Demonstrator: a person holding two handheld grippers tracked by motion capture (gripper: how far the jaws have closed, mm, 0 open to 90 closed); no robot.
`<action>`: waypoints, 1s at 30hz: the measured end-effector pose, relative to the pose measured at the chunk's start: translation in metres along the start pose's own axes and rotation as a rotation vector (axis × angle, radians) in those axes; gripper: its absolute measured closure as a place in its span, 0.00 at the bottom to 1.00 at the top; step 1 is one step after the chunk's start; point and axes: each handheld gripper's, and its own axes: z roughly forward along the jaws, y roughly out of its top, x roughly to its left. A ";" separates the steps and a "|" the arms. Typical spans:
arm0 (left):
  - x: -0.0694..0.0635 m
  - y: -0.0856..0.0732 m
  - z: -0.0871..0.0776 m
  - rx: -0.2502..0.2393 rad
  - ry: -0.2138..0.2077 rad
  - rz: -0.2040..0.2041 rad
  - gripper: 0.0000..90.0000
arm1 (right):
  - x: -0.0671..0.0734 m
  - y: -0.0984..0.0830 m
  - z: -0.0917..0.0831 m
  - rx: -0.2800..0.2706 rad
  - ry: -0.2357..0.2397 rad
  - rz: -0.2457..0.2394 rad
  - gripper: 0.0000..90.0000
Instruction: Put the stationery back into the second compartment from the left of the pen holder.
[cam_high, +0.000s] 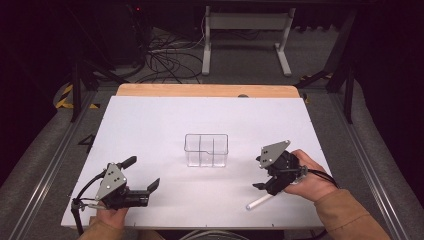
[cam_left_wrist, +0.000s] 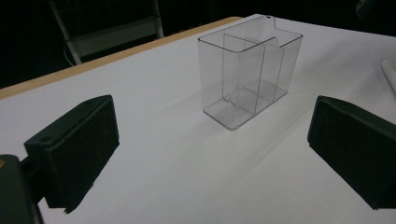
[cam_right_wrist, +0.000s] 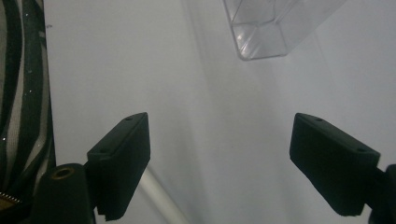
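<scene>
Clear plastic divided box (cam_high: 206, 149) stands mid-table; white cylindrical marker (cam_high: 259, 202) lies beside the right gripper (cam_high: 260, 172); left gripper (cam_high: 142, 173) likewise gapes, empty

clear divided bin (cam_high: 206, 149) mid-table, white tube (cam_high: 259, 202) front-right

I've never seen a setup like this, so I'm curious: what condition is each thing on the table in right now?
Clear divided container: upright on the white table, empty, untouched.
White tube: lying flat on the table beside the right tool, not gripped.
Left tool: open, holding nothing, aimed toward the container.
Right tool: open, holding nothing, low over the table next to the tube.
</scene>
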 end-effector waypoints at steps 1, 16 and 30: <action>0.000 0.000 0.000 0.000 0.000 0.000 0.03 | 0.001 -0.001 0.001 0.007 0.003 0.000 0.23; 0.001 0.000 0.000 0.004 0.001 0.005 0.03 | 0.009 -0.016 0.015 0.110 0.045 -0.041 0.25; 0.001 0.000 0.001 0.008 0.001 0.008 0.03 | 0.014 -0.022 0.027 0.177 0.093 -0.077 0.30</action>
